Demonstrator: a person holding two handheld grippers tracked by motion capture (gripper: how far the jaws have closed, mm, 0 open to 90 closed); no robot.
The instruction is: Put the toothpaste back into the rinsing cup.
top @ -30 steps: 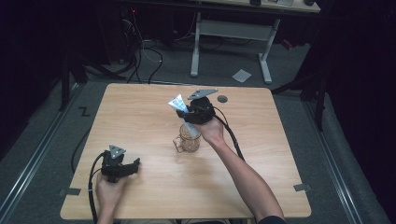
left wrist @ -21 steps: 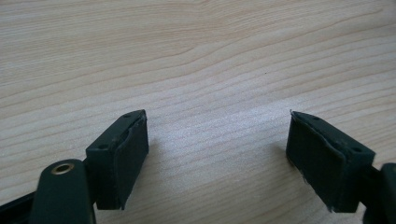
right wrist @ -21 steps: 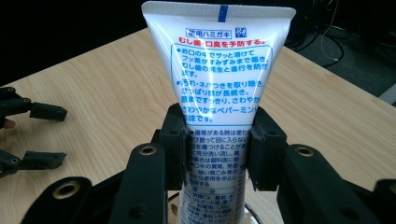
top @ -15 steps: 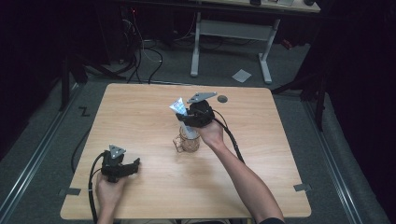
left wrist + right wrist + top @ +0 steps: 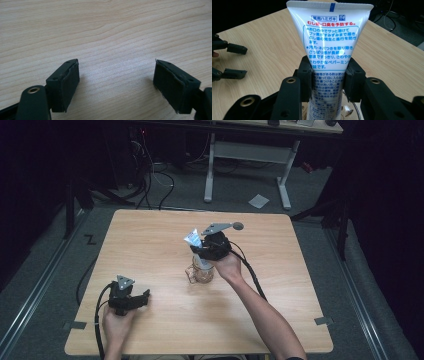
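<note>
In the high view, a white plastic toothpaste tube point(image 5: 195, 245) with a pale blue crimped end stood near the middle of the frame, tilted so that its flat end leaned toward the upper left. Its lower end sat inside a small clear glass cup with a handle point(image 5: 201, 273), which rested on the light wooden table point(image 5: 300, 285) just below the centre. The right gripper point(image 5: 202, 254) was clamped across the tube directly above the cup, its grey three-cornered plate on top and its black cable trailing toward the lower right along the person's forearm. At lower left the left gripper point(image 5: 142, 297) lay low over the table in the person's hand, well apart from the cup.

In the left gripper view, the two black jaws rose from the bottom corners and stood wide apart, with bare wood grain between them and nothing held.

In the right gripper view, the tube point(image 5: 329, 47) took up the centre of the frame, broad at its crimped top with a small blue mark, narrowing downward. It carried blue and red Japanese print on glossy white. The two black jaws were closed nearly all the way, pressing the tube from both sides at about its middle. At the bottom centre, under the jaws, the cup's clear rim point(image 5: 348, 110) showed around the tube's lower end. At the left edge the other gripper's open jaws lay over the table.
</note>
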